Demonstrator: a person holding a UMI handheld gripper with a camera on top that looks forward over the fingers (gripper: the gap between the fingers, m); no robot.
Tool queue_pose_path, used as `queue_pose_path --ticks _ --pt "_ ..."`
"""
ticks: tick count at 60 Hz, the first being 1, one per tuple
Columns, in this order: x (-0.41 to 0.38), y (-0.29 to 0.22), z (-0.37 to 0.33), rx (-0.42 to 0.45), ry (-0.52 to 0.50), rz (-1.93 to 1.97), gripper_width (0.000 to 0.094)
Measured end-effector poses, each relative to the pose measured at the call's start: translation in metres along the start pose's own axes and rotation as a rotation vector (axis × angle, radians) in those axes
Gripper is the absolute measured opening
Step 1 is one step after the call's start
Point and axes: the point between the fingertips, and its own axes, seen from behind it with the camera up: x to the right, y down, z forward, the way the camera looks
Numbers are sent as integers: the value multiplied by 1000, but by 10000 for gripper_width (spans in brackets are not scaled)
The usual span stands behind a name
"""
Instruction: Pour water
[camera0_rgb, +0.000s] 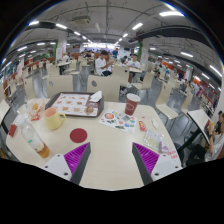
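My gripper (112, 158) is open and empty; its two purple pads (75, 156) stand wide apart above the near part of a pale table (110, 145). Beyond the left finger lies a red round lid or cap (78, 135). A bottle with a yellow label (35, 141) lies to the left of it, near a yellowish cup (53, 120). A red cup (131, 104) stands farther ahead to the right, past the middle of the table.
A tray (75, 104) with food wrappers sits at the far side of the table. Papers and packets (118, 120) lie mid-table. Chairs (183, 128) stand to the right. People sit at tables (100, 66) in a food court behind.
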Motion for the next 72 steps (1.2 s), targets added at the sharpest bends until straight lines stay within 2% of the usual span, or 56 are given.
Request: queue_pose_path --ticks 11,21,30,40,56,68,72 --pt "-11 4 -5 -2 24 3 846" --pt "-40 37 -20 -34 21 17 846" --pt "-89 78 -33 -52 -18 27 850" --pt "-174 100 -35 -23 -104 55 852" --pt "-290 57 7 115 -199 55 849" --pt "-313 29 47 185 -167 92 845" --pt "-312 25 59 200 -148 91 787"
